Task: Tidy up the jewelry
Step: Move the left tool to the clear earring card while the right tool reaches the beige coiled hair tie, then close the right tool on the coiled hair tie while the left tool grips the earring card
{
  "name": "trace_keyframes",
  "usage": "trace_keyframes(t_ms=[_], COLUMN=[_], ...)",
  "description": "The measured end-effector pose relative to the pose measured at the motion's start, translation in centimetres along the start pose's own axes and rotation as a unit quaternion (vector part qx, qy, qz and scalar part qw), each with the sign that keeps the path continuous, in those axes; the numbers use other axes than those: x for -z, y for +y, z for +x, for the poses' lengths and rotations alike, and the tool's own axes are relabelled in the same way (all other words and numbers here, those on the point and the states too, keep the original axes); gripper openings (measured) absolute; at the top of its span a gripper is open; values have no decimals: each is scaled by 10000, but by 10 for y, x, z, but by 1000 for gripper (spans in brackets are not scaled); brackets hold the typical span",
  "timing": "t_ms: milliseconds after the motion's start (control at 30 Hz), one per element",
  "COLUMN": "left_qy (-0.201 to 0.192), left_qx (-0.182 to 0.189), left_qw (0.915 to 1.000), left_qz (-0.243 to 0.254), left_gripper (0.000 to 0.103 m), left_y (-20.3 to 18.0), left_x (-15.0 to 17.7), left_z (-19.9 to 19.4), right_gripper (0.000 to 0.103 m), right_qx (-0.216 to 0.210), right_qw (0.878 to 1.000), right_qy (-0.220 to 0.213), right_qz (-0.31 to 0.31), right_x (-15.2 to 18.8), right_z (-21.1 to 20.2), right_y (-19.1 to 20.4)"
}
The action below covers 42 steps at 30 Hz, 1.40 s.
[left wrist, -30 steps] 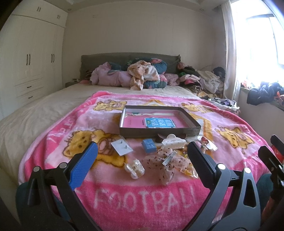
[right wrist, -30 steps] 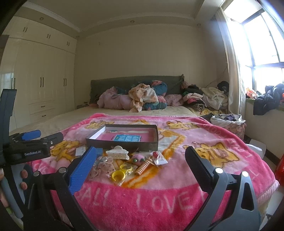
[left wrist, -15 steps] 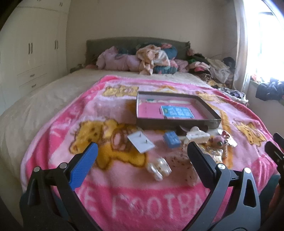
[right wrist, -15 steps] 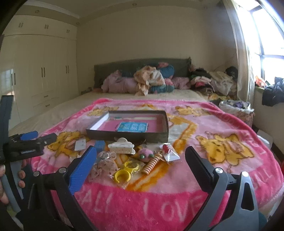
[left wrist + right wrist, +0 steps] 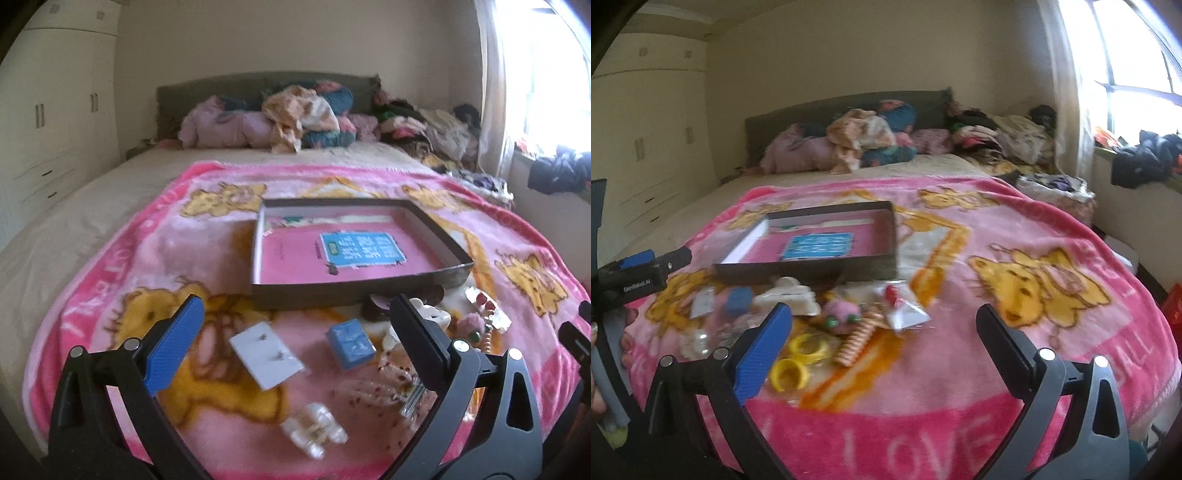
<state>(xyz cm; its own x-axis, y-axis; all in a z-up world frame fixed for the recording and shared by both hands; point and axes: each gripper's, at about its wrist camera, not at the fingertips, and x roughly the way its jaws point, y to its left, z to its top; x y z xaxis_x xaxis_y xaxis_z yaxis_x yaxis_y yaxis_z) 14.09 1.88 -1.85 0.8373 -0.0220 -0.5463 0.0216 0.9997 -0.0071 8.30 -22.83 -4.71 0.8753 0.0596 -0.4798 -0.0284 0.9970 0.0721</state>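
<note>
Both grippers hang over the bed's pink blanket point(image 5: 122, 258), jaws spread wide, nothing held. Left gripper point(image 5: 295, 332) frames the white earring card point(image 5: 266, 354) and the small blue box point(image 5: 349, 343); right gripper point(image 5: 884, 326) sits nearer the yellow rings point(image 5: 798, 360) and the coiled hair tie point(image 5: 858, 341).

Task stuff lies in a loose heap just at 6 o'clock of the open box point(image 5: 354, 284), none of it inside yet apart from the blue card on the box floor. Judging by aim, step in hand = first pick, prob. the earring card w/ the left.

To do it well: card is flat on soft fleece, so come in low, pinch one edge, don't press it into the pile. Lift clear of the box wall, then set down inside. Keep the grippers apart; they're close.

View diffs: left view shows the pearl clip point(image 5: 314, 434) at 6 o'clock and studs on the card. Right view shows the yellow rings, pink pom-pom point(image 5: 840, 312), white claw clip point(image 5: 790, 297) and left gripper body point(image 5: 635, 278) at 9 o'clock.
</note>
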Motion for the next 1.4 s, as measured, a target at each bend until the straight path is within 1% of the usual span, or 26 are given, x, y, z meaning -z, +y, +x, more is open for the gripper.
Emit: trace_keyframes(t_ms=[67, 133, 267, 367, 400, 433, 467, 533, 600, 633, 700, 800, 833, 900, 933, 967, 1000, 1067, 1100, 1133, 1300, 1400], left_qy=[139, 253, 489, 584, 615, 649, 675, 748, 826, 864, 911, 999, 1028, 1106, 1167, 1190, 1174, 1145, 1136, 1141, 1203, 1223], left_qx=[95, 65, -91, -196, -214, -206, -215, -204, -178, -170, -183, -73, -25, 59, 120, 150, 183, 276, 330, 420, 609, 560], left_qw=[9998, 9996, 9987, 9980, 9978, 9977, 9975, 9970, 9963, 9960, 9955, 9947, 9944, 9935, 9927, 9923, 9923, 9922, 9920, 9914, 9902, 9906], left_qz=[44, 75, 72, 114, 101, 49, 26, -72, -158, -178, -201, -223, -233, -272, -294, -304, -337, -404, -442, -490, -375, -241], left_gripper=[92, 92, 92, 92, 92, 92, 92, 92, 89, 86, 83, 71, 66, 62, 57, 55, 55, 50, 49, 49, 45, 44], left_y=[-5, -7, -3, 3, 6, 10, 13, 20, 28, 29, 32, 38, 39, 42, 42, 43, 44, 45, 45, 46, 38, 31], left_x=[0, 1, 6, 9, 11, 12, 13, 15, 16, 16, 17, 22, 24, 28, 30, 31, 31, 30, 30, 30, 33, 35], left_z=[13, 26, 49, 59, 62, 65, 67, 70, 73, 75, 76, 79, 81, 84, 87, 88, 87, 86, 85, 83, 82, 83], right_gripper=[97, 97, 97, 96, 91, 82, 79, 65, 58, 53, 48, 43, 41, 37, 34, 34, 33, 30, 24, 22, 20, 20], right_qx=[88, 184, 150, 48, 19, 5, -12, -64, -187, -212, -289, -350, -360, -364, -363, -361, -380, -470, -525, -552, -733, -794], right_qw=[9999, 9997, 9988, 9969, 9962, 9956, 9948, 9922, 9888, 9879, 9857, 9846, 9844, 9842, 9840, 9836, 9825, 9808, 9803, 9800, 9770, 9776], right_qy=[47, 155, 423, 696, 771, 834, 921, 1123, 1285, 1336, 1447, 1506, 1528, 1552, 1566, 1585, 1592, 1584, 1598, 1614, 1619, 1502], right_qz=[88, 107, 179, 350, 407, 416, 438, 544, 731, 763, 811, 814, 789, 773, 767, 786, 890, 1033, 1037, 1029, 1182, 1243], right_x=[3, 7, 14, 18, 20, 21, 22, 26, 28, 29, 30, 31, 31, 29, 29, 28, 26, 23, 23, 23, 28, 26], right_z=[5, 12, 28, 43, 49, 51, 57, 68, 78, 81, 88, 93, 95, 100, 103, 105, 107, 106, 106, 105, 94, 84], right_y=[-9, -14, -19, -21, -21, -19, -19, -18, -18, -19, -17, -14, -12, -9, -7, -6, -6, -7, -6, -4, 0, 2])
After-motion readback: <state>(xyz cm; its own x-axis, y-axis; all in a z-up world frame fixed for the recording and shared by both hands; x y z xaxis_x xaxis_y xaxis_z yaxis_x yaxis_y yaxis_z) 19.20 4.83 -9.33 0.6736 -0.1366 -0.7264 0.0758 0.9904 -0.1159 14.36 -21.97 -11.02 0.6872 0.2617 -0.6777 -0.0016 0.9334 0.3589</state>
